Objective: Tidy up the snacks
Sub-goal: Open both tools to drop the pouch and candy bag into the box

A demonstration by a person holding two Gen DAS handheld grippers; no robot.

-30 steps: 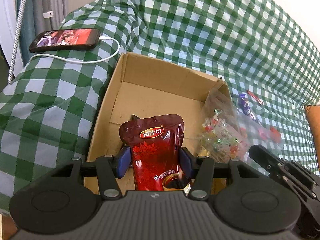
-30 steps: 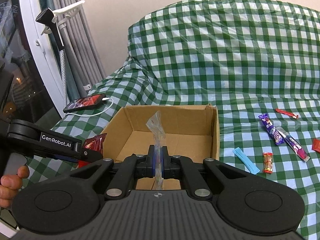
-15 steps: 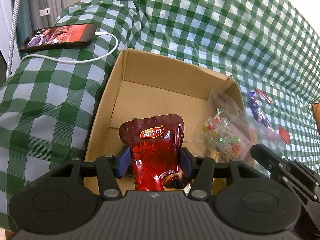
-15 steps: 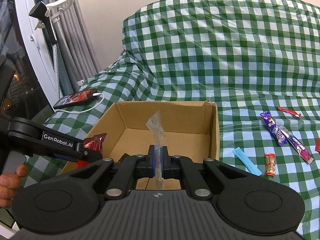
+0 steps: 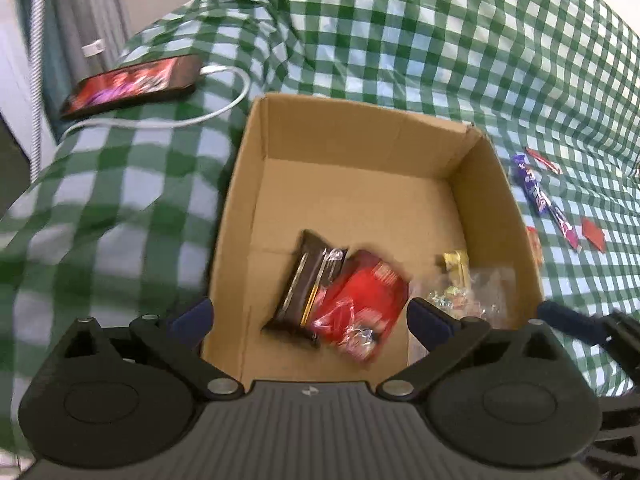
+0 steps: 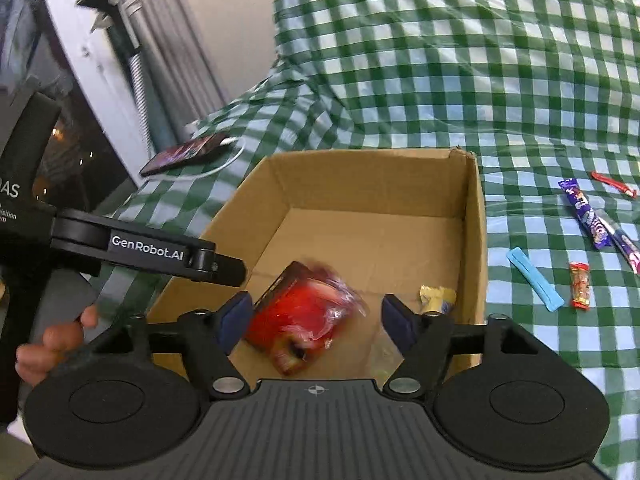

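the left gripper [image 5: 310,314] is seen spread wide, just opened, nothing pinched; the red pouch [image 5: 360,300] and clear candy bag [image 5: 472,292] are left lying in the cardboard box [image 5: 360,128]; the right gripper [image 6: 316,320] is likewise parted, empty

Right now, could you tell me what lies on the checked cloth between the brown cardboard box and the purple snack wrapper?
In the right wrist view, a light blue strip wrapper lies between the cardboard box and the purple wrapper.
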